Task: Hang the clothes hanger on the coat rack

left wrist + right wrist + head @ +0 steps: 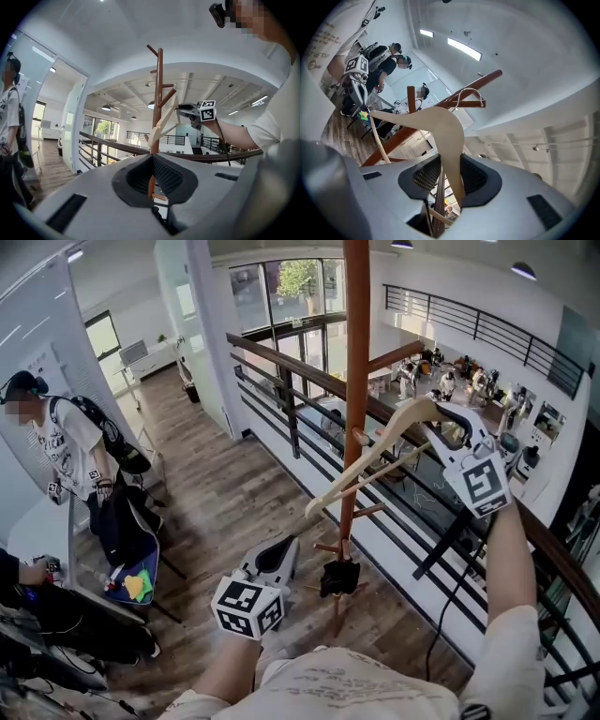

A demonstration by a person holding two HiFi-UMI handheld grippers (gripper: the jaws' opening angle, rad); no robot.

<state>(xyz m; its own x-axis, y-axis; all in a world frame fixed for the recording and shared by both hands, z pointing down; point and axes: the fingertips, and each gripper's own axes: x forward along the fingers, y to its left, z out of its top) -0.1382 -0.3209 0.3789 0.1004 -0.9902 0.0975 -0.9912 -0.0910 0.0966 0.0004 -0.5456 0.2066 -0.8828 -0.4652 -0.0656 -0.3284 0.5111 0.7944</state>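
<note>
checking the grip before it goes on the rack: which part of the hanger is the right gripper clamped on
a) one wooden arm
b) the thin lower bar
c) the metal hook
a: in the right gripper view the right gripper has its jaws shut on a flat wooden arm of the hanger, while the metal hook and the lower bar stand free beyond the jaws.

Coat rack (pixel 355 352) on wooden floor (pixel 217 504)

Bright daylight, sharp focus, fisheye-warped edges
</note>
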